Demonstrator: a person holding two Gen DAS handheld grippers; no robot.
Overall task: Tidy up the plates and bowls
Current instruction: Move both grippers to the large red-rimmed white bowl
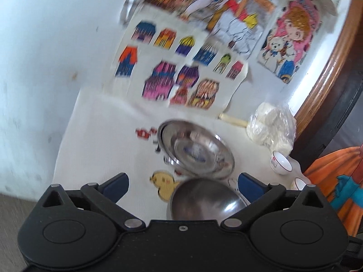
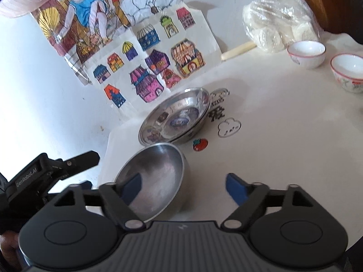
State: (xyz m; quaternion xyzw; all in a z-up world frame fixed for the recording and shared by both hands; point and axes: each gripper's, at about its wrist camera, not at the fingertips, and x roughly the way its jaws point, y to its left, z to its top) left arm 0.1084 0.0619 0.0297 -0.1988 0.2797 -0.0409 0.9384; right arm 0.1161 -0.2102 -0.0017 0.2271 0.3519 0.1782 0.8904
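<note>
Both grippers wide open and empty: left gripper (image 1: 182, 187) just above the steel bowl (image 1: 205, 200), right gripper (image 2: 183, 187) with one finger over the same bowl (image 2: 154, 181), which sits on the table (image 2: 283, 147) just beside the stacked steel plates (image 2: 175, 119). Probably risky to close on the smooth round rim from a bad angle, since easy to slip or tip against the plates. Also possible to knock the two grippers together, being so near.

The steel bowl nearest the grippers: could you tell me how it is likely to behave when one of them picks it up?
The steel bowl looks thin-walled, so probably light and stiff. Its polished, curved wall may slip between the fingers; a rim pinch seems safer. With its rounded underside it could rock or slide on the white table if nudged.
</note>
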